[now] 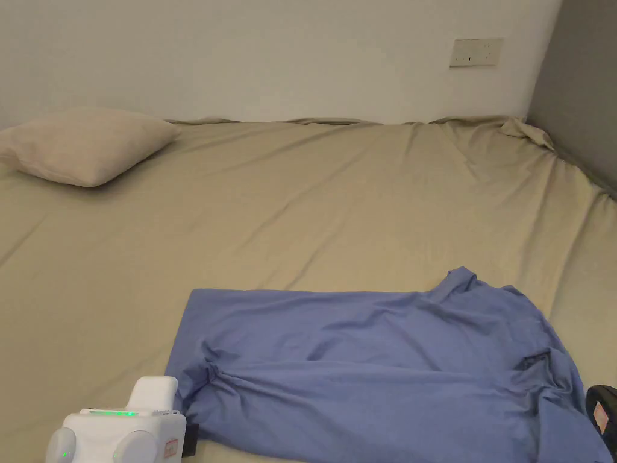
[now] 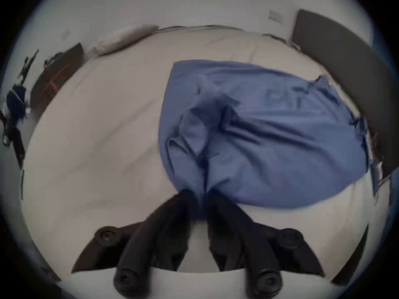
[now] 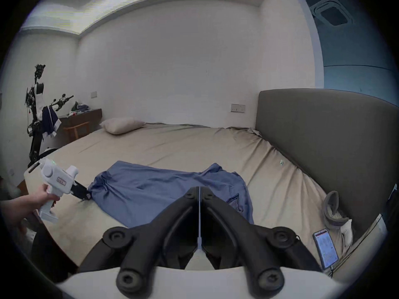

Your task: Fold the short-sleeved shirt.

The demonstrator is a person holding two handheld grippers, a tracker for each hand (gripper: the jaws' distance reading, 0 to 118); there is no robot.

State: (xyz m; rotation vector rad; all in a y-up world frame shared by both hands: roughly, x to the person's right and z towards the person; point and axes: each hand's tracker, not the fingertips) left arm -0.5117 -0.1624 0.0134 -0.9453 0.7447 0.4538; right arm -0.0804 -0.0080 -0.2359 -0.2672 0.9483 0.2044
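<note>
A blue short-sleeved shirt (image 1: 385, 368) lies crumpled and spread sideways on the beige bed sheet (image 1: 301, 211), near the front edge. My left gripper (image 2: 199, 198) is shut on a bunched corner of the shirt (image 2: 269, 131). In the head view the left gripper (image 1: 191, 437) sits at the shirt's lower left corner. The right gripper view shows the left gripper (image 3: 85, 194), held by a hand, pinching that end of the shirt (image 3: 164, 189). My right gripper (image 3: 199, 188) hovers over the shirt's near edge, jaws pressed together with no cloth between them. The right gripper (image 1: 602, 416) shows as a black tip at the shirt's right end.
A beige pillow (image 1: 84, 144) lies at the far left of the bed. A grey headboard (image 3: 323, 142) bounds the right side. A phone (image 3: 326, 252) and a grey slipper-like item (image 3: 333, 208) lie by the headboard. A wooden cabinet (image 3: 79, 120) and a black stand (image 3: 35, 113) are beyond the bed's left.
</note>
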